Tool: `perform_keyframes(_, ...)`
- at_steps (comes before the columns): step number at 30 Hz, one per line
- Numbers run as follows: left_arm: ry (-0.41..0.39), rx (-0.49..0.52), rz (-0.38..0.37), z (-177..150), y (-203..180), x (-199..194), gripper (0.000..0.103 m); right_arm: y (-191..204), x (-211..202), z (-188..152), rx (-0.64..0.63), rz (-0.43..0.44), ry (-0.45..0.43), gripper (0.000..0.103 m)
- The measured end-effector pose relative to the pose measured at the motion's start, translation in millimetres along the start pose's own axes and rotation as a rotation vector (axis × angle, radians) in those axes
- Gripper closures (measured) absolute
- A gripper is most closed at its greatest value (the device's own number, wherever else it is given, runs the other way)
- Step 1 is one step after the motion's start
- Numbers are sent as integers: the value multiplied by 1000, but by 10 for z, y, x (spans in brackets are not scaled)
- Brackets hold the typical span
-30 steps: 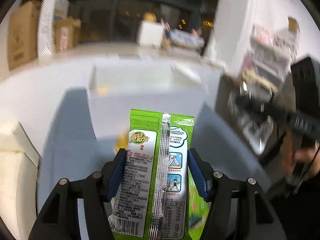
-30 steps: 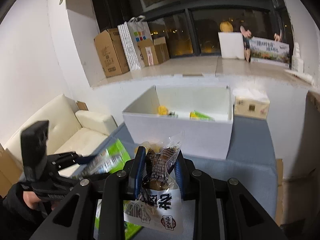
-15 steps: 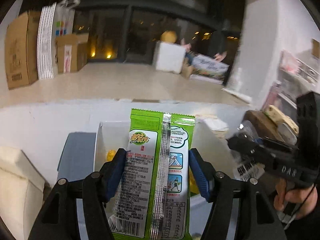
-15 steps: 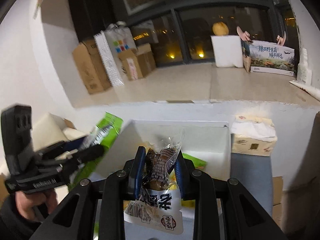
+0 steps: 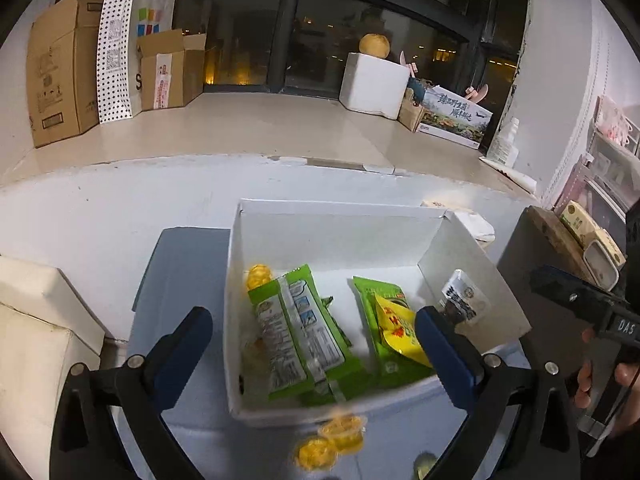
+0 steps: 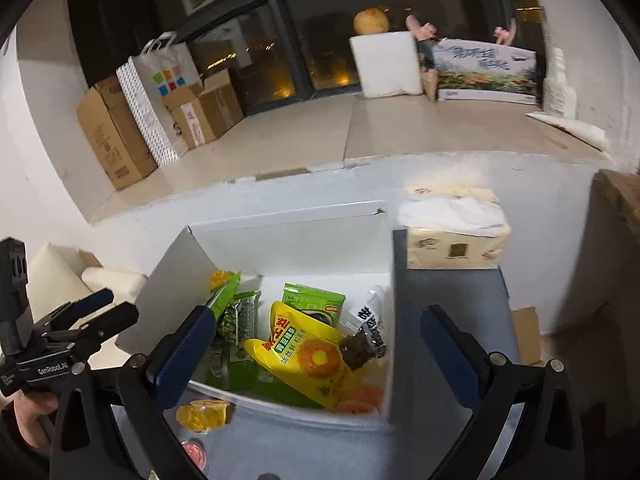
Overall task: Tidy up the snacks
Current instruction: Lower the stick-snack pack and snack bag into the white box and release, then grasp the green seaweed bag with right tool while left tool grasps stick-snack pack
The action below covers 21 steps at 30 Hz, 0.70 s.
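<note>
A white open box [image 5: 332, 216] [image 6: 288, 218] stands on the blue-grey table and holds several snack packets. My left gripper [image 5: 312, 348] is open and empty above the box's near side; the green packet [image 5: 296, 332] lies in the box below it. My right gripper [image 6: 316, 352] is open and empty above the box; the clear packet with a dark snack [image 6: 366, 340] [image 5: 460, 300] lies at the box's right side beside a yellow packet [image 6: 312, 360]. Each gripper shows in the other's view, left [image 6: 86, 316] and right [image 5: 576, 300].
Yellow jelly cups [image 5: 328, 440] [image 6: 204, 414] and a pink cup [image 6: 194, 450] lie on the table before the box. A tissue pack [image 6: 452, 236] stands right of the box. A cream sofa [image 5: 36, 328] is left. Cardboard boxes [image 5: 56, 68] line the window ledge.
Both grippers have opened over the box. The green packet has dropped from the left gripper and the clear packet from the right gripper into the box.
</note>
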<state>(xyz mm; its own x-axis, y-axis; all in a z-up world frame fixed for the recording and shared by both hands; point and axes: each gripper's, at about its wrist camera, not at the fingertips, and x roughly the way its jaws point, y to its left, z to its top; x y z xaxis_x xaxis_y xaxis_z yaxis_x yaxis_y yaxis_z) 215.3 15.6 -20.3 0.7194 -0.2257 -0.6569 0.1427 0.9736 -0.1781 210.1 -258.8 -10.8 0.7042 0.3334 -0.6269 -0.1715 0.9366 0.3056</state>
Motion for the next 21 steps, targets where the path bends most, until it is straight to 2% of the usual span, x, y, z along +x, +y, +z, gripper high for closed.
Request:
perform_keyframes(6,-55,61,-19,-361,-74,-607,0,184,-376,-455,52,46,-1,0)
perform_keyframes(9,-78,66,-28,-722,-68,-885,0,356,-483,-812,48,44,31,0)
perform_keyframes(12,-88,38,-31,-1028,-9,-1036,0,513,-545,-1170,53,20,59,0)
perform_keyframes(16,-83,-5,18,-1445,65,-1161,0,692,-592,-1561,58,-37,72,0)
perform_keyframes(18,-62,-10,24,-1553,92,-1166,0,774,-576,-1707,70,-78,83,0)
perform_keyframes(19,-45,-12,17,-1611,116,-1174,0,812,-535,-1795,86,-107,117,0)
perform_keyframes(21,-50,-14,39,-1667,145,-1219,0,880,-457,-1925,96,-91,173,0)
